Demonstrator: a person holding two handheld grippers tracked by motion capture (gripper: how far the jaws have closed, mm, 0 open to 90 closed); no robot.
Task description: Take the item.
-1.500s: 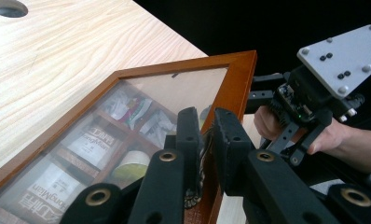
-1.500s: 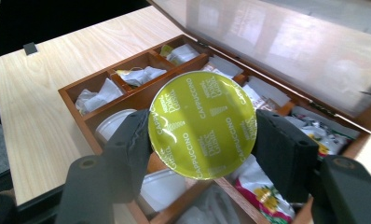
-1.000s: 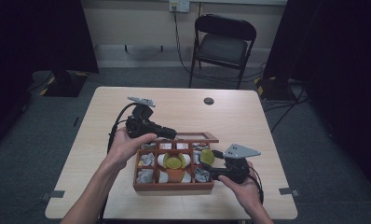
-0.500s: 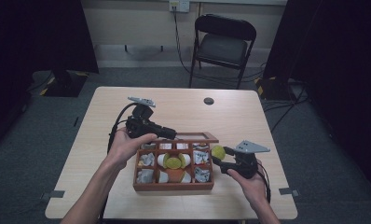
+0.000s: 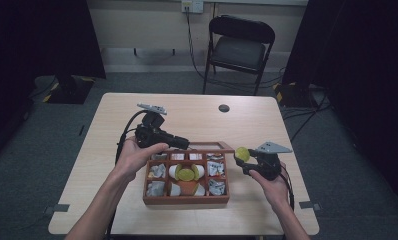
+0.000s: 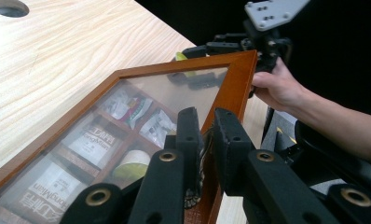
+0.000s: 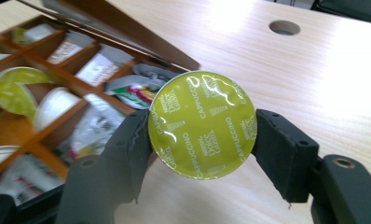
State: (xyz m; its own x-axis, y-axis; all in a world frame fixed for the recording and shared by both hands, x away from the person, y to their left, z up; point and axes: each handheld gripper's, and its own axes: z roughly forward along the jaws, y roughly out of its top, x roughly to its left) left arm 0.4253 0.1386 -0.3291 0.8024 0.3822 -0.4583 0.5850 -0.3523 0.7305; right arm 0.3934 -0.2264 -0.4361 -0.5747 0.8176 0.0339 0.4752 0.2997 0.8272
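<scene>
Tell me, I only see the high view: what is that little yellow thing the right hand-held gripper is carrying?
Observer: It is a round green-yellow coffee capsule; the right gripper view shows "Cappuccino" printed on its foil top, and the right hand-held gripper is shut on it.
Operator: What is the other hand-held gripper doing?
Observer: The left hand-held gripper is shut on the wooden frame of the box's lid, holding it raised.
Operator: Is the lid solid wood?
Observer: No, the left gripper view shows a clear pane in it; you can see packets through it.
</scene>
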